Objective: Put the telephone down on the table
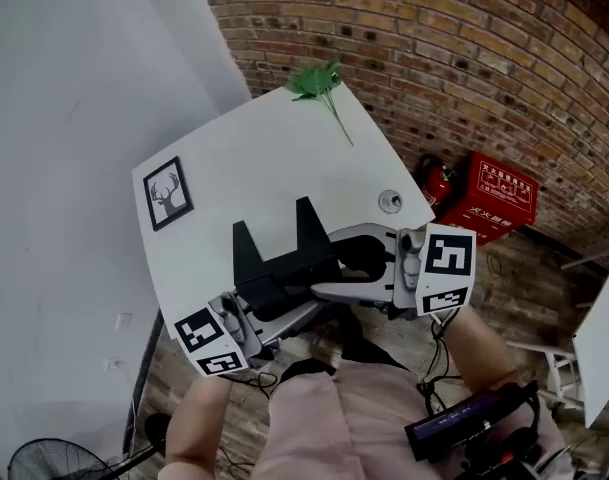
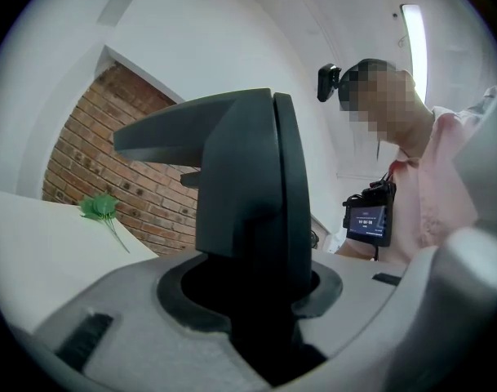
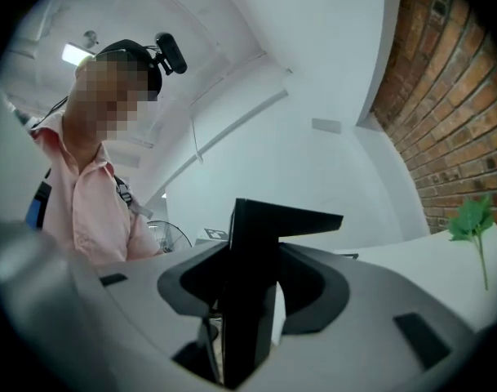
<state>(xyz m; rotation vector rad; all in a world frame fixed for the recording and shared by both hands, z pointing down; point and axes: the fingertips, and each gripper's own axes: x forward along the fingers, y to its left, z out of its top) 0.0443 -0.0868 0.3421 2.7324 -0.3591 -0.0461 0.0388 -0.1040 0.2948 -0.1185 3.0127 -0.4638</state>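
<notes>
While the left hand-held gripper point(image 1: 271, 313) and the right hand-held gripper point(image 1: 339, 264) each clamp one side of the black angular plastic telephone point(image 1: 279, 266), it sits level over the near edge of the white rectangular surface point(image 1: 274, 153); contact can't be told. A green leafy sprig point(image 1: 319, 83) lies at the far edge, and a black-framed deer picture point(image 1: 168, 193) at the left.

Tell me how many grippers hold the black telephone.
2. The left gripper clamps the telephone from its left, the right gripper from its right, by the white table's near edge.
</notes>
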